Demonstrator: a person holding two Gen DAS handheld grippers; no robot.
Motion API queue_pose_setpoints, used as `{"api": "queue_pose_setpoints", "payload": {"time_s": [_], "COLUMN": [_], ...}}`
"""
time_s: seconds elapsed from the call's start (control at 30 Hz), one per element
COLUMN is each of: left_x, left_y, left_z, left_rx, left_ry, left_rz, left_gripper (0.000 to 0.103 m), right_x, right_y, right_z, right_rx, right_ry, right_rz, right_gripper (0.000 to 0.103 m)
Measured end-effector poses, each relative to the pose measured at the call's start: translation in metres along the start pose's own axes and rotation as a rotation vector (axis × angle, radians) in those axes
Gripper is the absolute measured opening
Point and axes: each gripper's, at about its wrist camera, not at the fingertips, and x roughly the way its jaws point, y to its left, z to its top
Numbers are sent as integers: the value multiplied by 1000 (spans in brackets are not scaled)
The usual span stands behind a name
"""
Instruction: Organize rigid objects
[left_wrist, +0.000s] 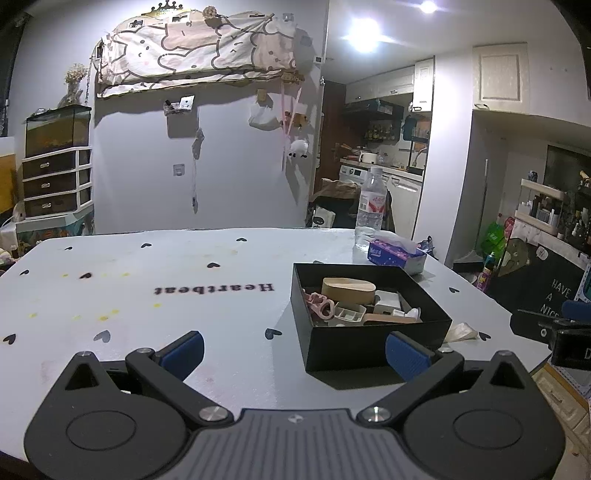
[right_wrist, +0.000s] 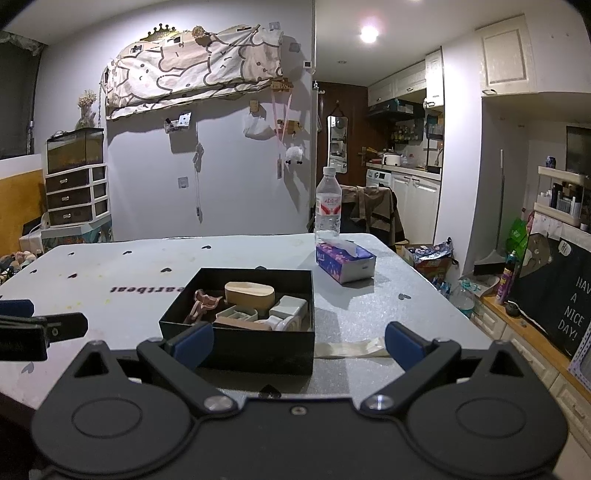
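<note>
Your right hand-held gripper (right_wrist: 298, 345): wide, empty | box (right_wrist: 243, 332) just ahead, slightly left | left hand-held gripper (left_wrist: 294, 356) wide, box ahead-right.

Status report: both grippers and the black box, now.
Left gripper open, empty. Right gripper open, empty. Black box on table, filled with small items. Tissue box and water bottle behind it, clear.

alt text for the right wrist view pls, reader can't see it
An open black rectangular box of small items, among them a tan oval wooden container, sits on a pale grey table just beyond the open, empty right tongs. Behind the box stand a purple tissue box and a clear plastic water bottle; the left tongs show at the left edge.
</note>
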Motion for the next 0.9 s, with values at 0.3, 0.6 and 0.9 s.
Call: {"api": "queue_pose_setpoints", "payload": {"time_s": [0.3, 0.6, 0.9], "left_x": [-1, -1, -1], "left_y": [1, 0, 1], "left_z": [0, 0, 0], "left_rx": [-1, 0, 1], "left_ry": [-3, -3, -4], "left_rz": [4, 3, 3], "left_gripper": [103, 103, 103], "right_x": [0, 0, 1], "right_y": [0, 1, 1], "right_z": [0, -1, -2], "right_rx": [0, 0, 0], "right_ry": [0, 0, 2], "right_rz": [-1, -2, -2], "right_gripper": [100, 100, 100]}}
